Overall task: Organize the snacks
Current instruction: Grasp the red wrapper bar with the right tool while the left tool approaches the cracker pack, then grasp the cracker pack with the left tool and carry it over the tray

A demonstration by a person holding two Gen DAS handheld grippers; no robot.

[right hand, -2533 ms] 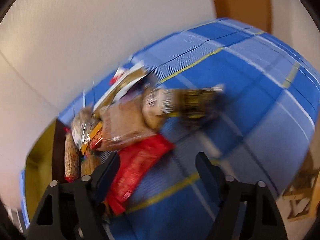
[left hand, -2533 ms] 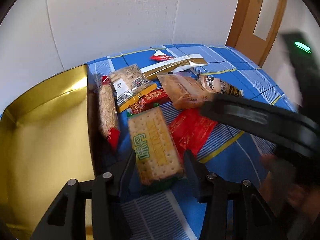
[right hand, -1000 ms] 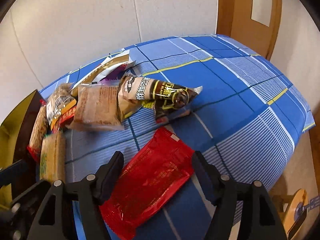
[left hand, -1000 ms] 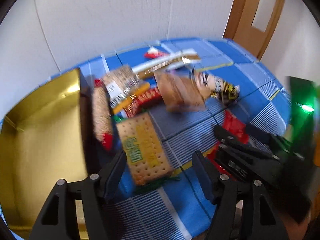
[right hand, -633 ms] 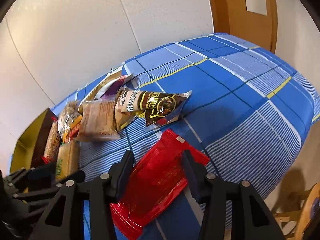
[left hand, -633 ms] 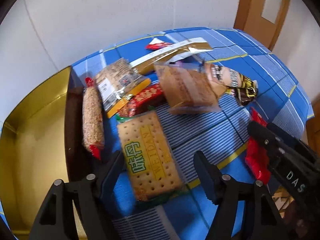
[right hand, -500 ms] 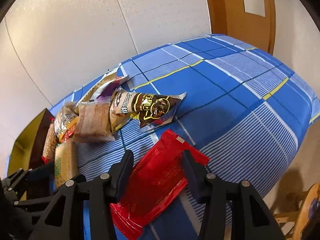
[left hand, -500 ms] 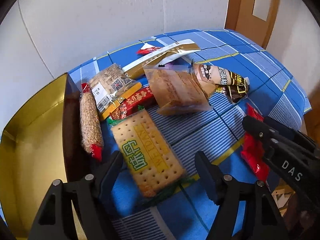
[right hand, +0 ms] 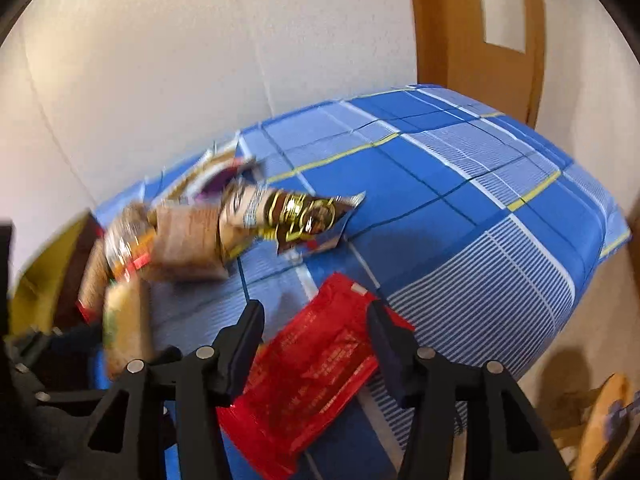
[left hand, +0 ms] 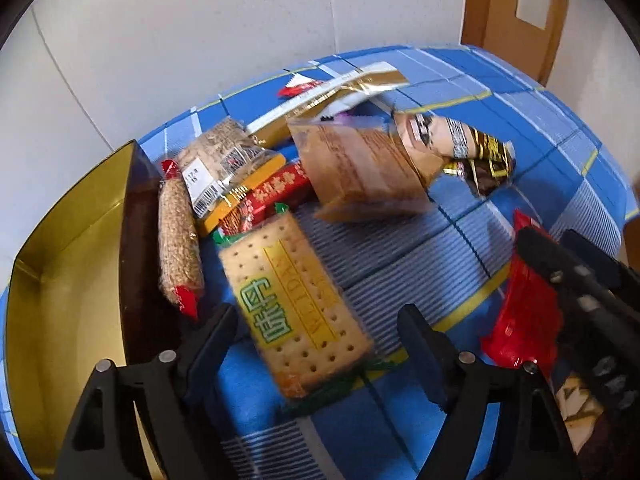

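Blue checked tablecloth (left hand: 460,248), cracker pack (left hand: 296,308) between open left fingers (left hand: 216,332), untouched.

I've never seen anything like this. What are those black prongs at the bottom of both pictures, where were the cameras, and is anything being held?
No robot arm here: a person holds a two-finger claw in each hand, each carrying a wide-angle camera looking along its fingers. One picture looks along the left claw, whose jaws have just been opening around a biscuit packet with green lettering. The other looks along the right claw, also just opening, astride a flat red foil packet. Both packets lie on the blue checked tablecloth, apparently ungripped. Further snacks are piled beside a gold-lined open box.
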